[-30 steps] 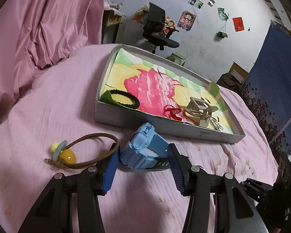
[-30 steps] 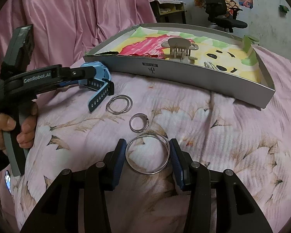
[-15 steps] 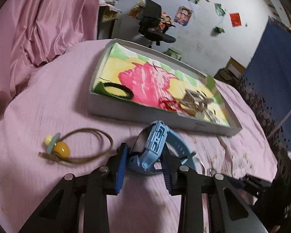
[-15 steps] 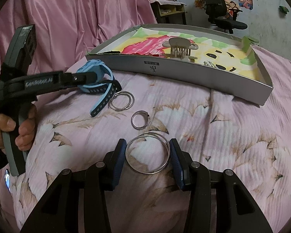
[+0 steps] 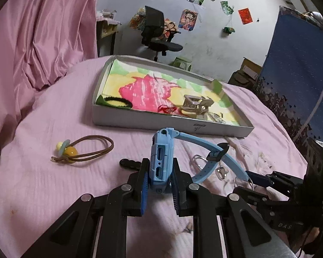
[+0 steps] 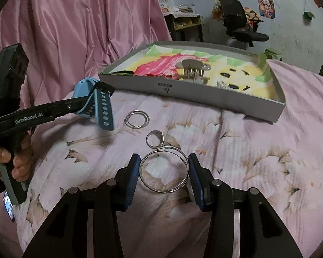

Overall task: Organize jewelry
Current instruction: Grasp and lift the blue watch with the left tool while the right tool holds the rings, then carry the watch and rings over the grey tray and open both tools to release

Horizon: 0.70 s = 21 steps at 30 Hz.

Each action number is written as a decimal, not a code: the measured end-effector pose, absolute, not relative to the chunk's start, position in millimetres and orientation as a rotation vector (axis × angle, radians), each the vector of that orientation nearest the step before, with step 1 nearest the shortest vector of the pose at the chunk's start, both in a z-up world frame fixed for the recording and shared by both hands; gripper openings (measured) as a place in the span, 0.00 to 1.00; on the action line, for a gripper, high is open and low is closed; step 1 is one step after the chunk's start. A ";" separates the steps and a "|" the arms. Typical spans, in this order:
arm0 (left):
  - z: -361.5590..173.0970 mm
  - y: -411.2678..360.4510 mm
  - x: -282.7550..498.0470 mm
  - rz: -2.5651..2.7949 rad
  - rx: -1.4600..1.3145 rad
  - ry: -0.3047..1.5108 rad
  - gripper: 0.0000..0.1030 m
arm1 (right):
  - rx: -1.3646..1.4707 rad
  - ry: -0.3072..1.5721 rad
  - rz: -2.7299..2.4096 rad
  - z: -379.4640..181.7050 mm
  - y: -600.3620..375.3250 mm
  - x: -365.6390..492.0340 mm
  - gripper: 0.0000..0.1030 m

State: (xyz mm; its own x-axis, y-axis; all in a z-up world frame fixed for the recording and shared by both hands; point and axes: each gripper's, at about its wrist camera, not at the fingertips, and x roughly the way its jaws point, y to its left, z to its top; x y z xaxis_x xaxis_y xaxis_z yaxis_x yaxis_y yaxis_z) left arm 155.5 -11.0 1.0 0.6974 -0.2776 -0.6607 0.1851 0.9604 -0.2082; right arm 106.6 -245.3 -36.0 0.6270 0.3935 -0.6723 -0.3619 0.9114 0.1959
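Watch gripped, bangle bracketed.
We find the left hand-held gripper (image 5: 160,181) clamped on the blue watch (image 5: 162,157), raised above the bed (image 5: 53,118); the right hand-held gripper (image 6: 163,169) stands apart around the silver bangle (image 6: 164,169), near the tray (image 6: 204,99).

A: What do the left gripper (image 5: 160,185) and right gripper (image 6: 163,172) look like?
B: Black linkage arms, silver screws, ribbed blue pads (image 6: 133,175); white "GenRobot.AI" lettering on the left.
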 end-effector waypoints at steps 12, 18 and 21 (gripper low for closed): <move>18.6 -1.9 155.1 -0.288 -0.200 0.728 0.17 | 0.050 0.717 0.415 -17.9 -256.2 106.5 0.39; 29.8 -3.6 163.1 -0.291 -0.207 0.689 0.17 | 0.044 0.672 0.401 -4.8 -258.3 117.7 0.39; 36.0 -5.1 175.5 -0.279 -0.215 0.670 0.17 | 0.039 0.643 0.391 4.2 -259.2 128.0 0.39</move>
